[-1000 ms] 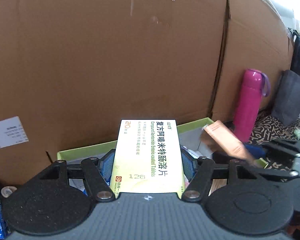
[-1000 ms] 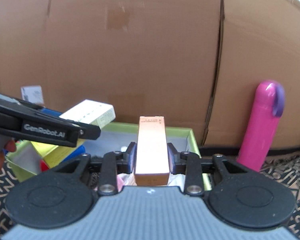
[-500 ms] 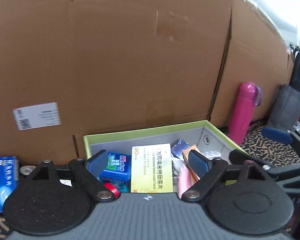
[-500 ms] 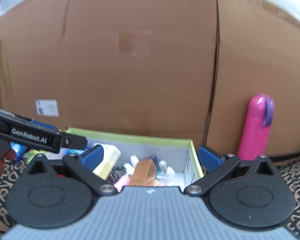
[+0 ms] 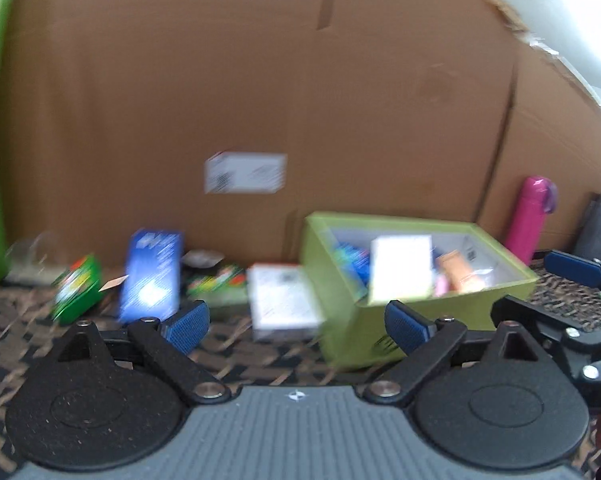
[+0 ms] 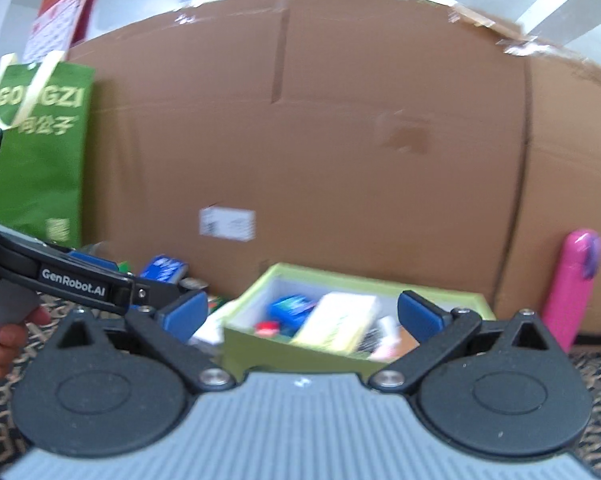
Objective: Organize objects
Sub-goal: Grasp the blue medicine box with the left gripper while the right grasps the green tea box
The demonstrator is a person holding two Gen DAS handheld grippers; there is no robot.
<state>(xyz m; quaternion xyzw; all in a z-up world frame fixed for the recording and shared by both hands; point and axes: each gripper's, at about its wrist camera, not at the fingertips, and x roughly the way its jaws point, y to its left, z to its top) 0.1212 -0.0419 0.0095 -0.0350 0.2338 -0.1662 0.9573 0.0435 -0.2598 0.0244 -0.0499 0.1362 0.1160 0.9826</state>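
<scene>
left tool [image 5: 296, 318]: blue-padded fingers spread wide, nothing between them; hangs above the patterned surface, aimed at the loose boxes
right tool [image 6: 298, 316]: fingers spread wide too, nothing held; sits in front of the box, low
left tool in right view [image 6: 180, 294]: black arm, comes in from the left edge, blue pads parted
bin: lime-green open cardboard box [image 5: 340, 268] with pale inside, stands on surface, right of centre in left view; also [image 6: 252, 334] just ahead of right tool
in bin: pale yellow flat medicine carton [image 5: 400, 274] leaning up against the near wall, top edge above rim; same carton [image 6: 338, 322] lies tilted in right view
in bin too: orange slim carton [image 5: 456, 270] right of the yellow one; blue-green pack [image 6: 292, 306] to its left; small red item beside that, too blurry to name
loose on surface: white flat box [image 5: 282, 300] touching or just beside bin's left wall, cannot tell which; blue upright carton [image 5: 152, 276] further left; green tilted packet [image 5: 76, 288] left of that; second green packet [image 5: 216, 280] between blue and white, blurred
surface: dark brown-and-tan patterned cloth [image 5: 260, 356]
behind: big brown corrugated cardboard sheet [image 5: 260, 100] with white shipping label [image 5: 244, 172]
right side: pink cylindrical flask with purple strap [image 5: 530, 216], upright against cardboard, near bin but apart
left side: green paper gift bag with ribbon handles [image 6: 36, 152], upright
note: left view motion-blurred, print unreadable
</scene>
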